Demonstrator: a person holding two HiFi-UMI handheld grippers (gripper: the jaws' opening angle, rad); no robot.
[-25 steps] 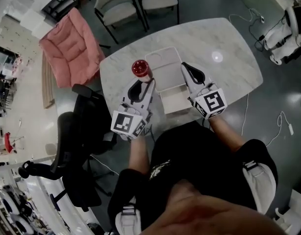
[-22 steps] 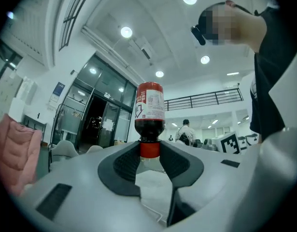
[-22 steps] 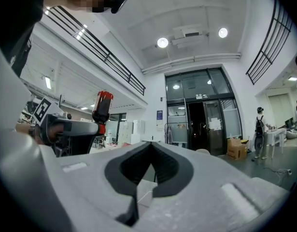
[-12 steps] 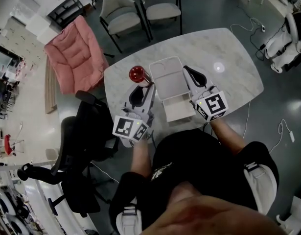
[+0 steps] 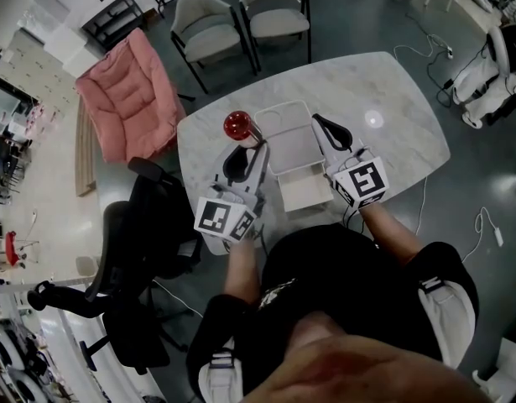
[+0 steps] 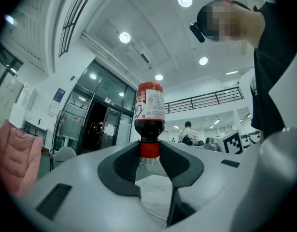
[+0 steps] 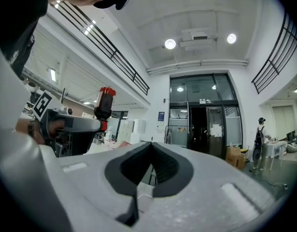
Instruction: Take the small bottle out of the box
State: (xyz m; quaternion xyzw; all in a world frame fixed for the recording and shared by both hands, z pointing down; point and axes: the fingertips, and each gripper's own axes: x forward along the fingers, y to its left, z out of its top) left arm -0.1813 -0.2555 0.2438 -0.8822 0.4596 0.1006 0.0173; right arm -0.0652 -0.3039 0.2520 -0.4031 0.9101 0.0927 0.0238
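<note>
The small bottle [image 5: 239,126] has dark liquid, a red label and a red cap. It hangs above the left part of the marble table [image 5: 392,133], just left of the open white box [image 5: 284,133]. My left gripper [image 5: 247,143] is shut on its cap; in the left gripper view the cap sits between the pads and the bottle [image 6: 149,110] stands up above the left gripper [image 6: 149,151]. My right gripper [image 5: 318,121] is at the box's right edge, shut and holding nothing. In the right gripper view its tips [image 7: 150,146] meet, and the bottle [image 7: 106,103] shows at the left.
Two grey chairs [image 5: 241,15] stand beyond the table's far side. A black office chair [image 5: 132,250] is at my left, and a pink cushion [image 5: 123,82] lies on the floor. Cables [image 5: 484,217] trail over the floor at the right.
The head view has shifted a little. Both grippers and the bottle keep nearly the same places beside the box.
</note>
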